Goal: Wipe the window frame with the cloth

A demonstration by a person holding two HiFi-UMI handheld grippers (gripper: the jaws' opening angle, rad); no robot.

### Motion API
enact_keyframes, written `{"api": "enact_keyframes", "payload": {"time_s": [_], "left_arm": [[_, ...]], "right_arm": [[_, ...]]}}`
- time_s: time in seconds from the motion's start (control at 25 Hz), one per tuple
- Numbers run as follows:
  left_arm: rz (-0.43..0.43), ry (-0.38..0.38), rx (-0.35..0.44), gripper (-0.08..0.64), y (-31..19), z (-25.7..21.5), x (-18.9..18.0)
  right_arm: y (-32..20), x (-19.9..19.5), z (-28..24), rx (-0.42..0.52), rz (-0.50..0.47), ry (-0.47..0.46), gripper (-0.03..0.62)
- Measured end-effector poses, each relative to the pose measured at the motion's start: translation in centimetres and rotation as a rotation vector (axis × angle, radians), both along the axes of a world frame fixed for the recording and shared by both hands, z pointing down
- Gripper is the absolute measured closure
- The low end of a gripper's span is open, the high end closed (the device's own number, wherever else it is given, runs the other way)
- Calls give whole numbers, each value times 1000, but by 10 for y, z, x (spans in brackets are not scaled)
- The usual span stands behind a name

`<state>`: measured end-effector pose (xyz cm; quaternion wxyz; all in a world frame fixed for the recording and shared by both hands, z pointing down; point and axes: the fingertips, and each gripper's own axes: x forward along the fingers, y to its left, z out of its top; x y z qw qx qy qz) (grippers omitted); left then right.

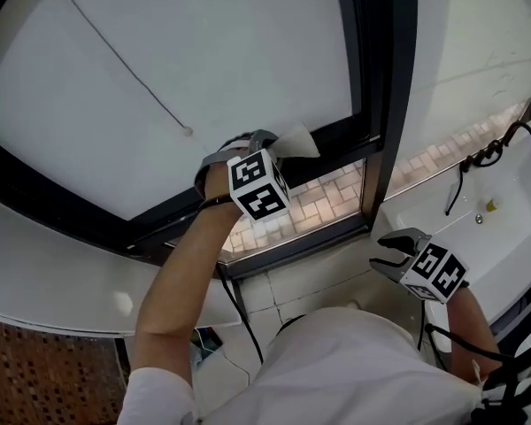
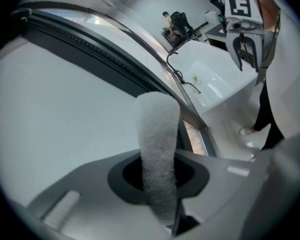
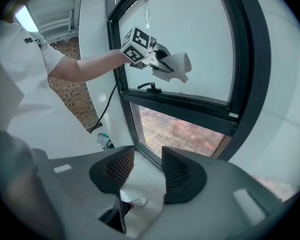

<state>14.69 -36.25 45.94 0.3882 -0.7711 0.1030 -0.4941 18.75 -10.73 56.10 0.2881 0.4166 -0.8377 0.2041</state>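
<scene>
My left gripper [image 1: 267, 145] is raised against the window, shut on a white cloth [image 1: 298, 141] that sticks out past its tips. The cloth [image 2: 159, 149] stands up between the jaws in the left gripper view, and the cloth [image 3: 176, 65] hangs from that gripper in the right gripper view. The cloth lies near the black horizontal bar of the window frame [image 1: 336, 136]; whether it touches the bar is unclear. My right gripper [image 1: 391, 253] is held low at the right, away from the window, open with nothing between its jaws [image 3: 142, 171].
A black vertical frame post [image 1: 391, 87] runs down right of the cloth. A small black window handle [image 3: 149, 87] sits on the lower bar. A white sink [image 1: 478, 224] with a dark tap [image 1: 488, 153] stands at the right. A black cable [image 1: 239, 312] hangs below my left arm.
</scene>
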Motion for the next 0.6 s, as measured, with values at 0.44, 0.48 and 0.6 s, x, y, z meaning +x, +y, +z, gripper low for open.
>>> {"api": "enact_keyframes", "payload": {"time_s": [0.44, 0.48, 0.6], "left_arm": [[-33, 16, -13, 472, -17, 41, 104], [-41, 15, -13, 472, -22, 47, 112], [-67, 7, -6, 472, -36, 64, 130]], "right_arm": [[38, 46, 10, -54, 90, 20, 419], [39, 47, 10, -65, 87, 26, 419], [45, 49, 14, -101, 72, 51, 419]]}}
